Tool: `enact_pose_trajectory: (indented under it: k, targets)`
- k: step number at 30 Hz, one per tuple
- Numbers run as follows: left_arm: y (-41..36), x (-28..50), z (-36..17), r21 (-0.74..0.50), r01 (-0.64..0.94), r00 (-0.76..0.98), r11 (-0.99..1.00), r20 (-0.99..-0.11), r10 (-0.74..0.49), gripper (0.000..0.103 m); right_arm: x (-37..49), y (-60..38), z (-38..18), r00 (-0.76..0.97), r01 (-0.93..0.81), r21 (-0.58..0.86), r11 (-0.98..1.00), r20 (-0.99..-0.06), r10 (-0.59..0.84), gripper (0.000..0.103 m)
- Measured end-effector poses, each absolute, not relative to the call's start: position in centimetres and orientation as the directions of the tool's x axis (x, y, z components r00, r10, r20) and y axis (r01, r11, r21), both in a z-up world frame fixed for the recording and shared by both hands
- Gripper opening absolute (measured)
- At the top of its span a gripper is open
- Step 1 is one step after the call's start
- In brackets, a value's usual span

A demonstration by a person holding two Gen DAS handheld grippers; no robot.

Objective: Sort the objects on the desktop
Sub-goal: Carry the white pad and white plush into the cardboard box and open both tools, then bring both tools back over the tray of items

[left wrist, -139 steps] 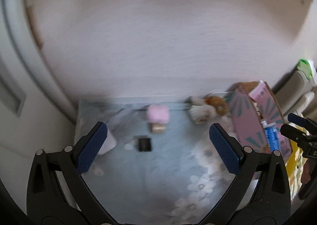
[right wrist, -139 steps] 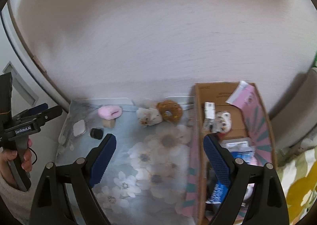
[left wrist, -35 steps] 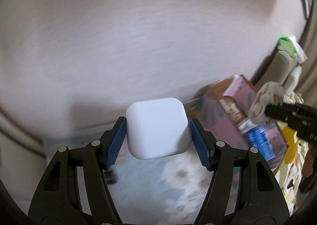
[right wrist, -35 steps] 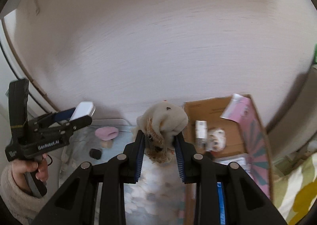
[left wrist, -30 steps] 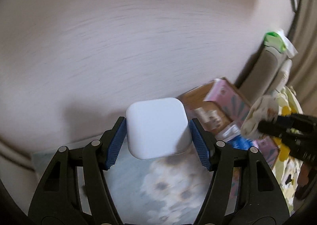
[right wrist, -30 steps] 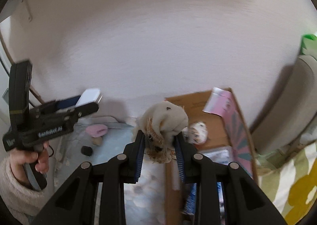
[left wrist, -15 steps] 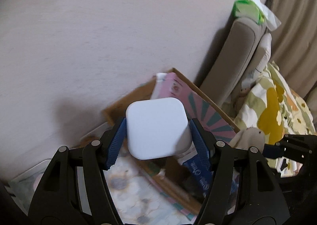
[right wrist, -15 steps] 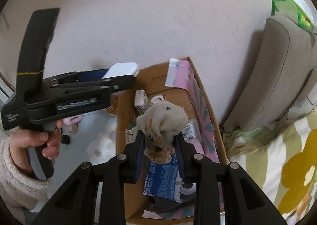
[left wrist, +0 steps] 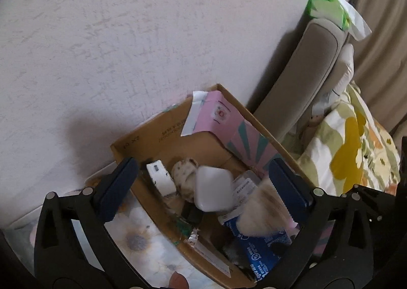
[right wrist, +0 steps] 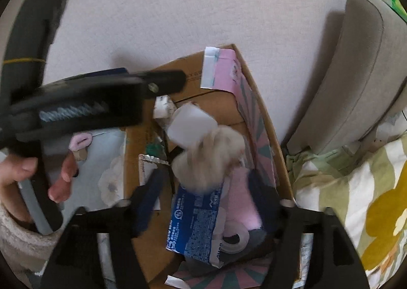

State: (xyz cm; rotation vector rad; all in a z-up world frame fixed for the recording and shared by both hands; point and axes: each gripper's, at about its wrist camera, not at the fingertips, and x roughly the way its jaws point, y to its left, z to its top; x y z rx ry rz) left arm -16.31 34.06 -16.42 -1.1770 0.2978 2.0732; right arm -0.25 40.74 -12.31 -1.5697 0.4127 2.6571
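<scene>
Both grippers, left (left wrist: 203,187) & right (right wrist: 206,202), just opened their fingers wide over the cardboard box (left wrist: 142,136), holding nothing. White case (left wrist: 213,188) & fluffy toy (right wrist: 211,159) are dropping into the box, bc that's where sorted stuff goes.

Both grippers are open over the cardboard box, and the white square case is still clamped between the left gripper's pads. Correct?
Not quite. The left wrist view shows the white square case free of the pads, over the cardboard box, with the left gripper wide open, its jaws having just opened. The right gripper is open too.
</scene>
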Motion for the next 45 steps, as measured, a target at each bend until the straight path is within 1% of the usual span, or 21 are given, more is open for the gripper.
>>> enact_pose_trajectory:
  k: [7, 12, 20, 28, 32, 41, 45]
  targets:
    - [32.0, -15.7, -15.4, -0.074, -0.674, -0.389, -0.735, -0.811, 0.437, 0.103, 0.2, 40.1, -11.5, -0.521, -0.145, 0.183, -0.972, -0.850, -0.082, 0.077]
    - [29.7, -15.3, -15.0, -0.113, -0.669, -0.372, -0.735, -0.805, 0.462, 0.103, 0.5, 39.4, -11.1, -0.527, -0.145, 0.158, -0.977, -0.848, -0.059, 0.077]
    - [25.4, -14.0, -13.9, -0.100, -0.659, -0.398, -0.746, -0.795, 0.458, 0.103, 0.7, 37.3, -9.9, -0.530, -0.118, 0.124, -0.985, -0.847, -0.043, 0.077]
    - [20.0, -12.9, -12.8, -0.119, -0.621, -0.423, -0.775, -0.781, 0.459, 0.103, 1.0, 34.0, -8.3, -0.567, -0.058, 0.109, -0.992, -0.822, -0.058, 0.077]
    - [17.5, -12.5, -12.8, -0.113, -0.604, -0.436, -0.789, -0.781, 0.446, 0.103, 0.8, 32.0, -7.9, -0.573, -0.018, 0.134, -0.991, -0.813, -0.099, 0.077]
    - [10.0, -11.8, -13.3, -0.111, -0.512, -0.485, -0.852, -0.781, 0.394, 0.102, 0.4, 28.0, -7.6, -0.575, 0.051, 0.124, -0.991, -0.808, -0.131, 0.077]
    - [5.9, -11.1, -14.6, -0.096, -0.439, -0.510, -0.893, -0.792, 0.336, 0.102, 0.2, 26.2, -8.1, -0.562, 0.085, 0.121, -0.989, -0.813, -0.148, 0.077]
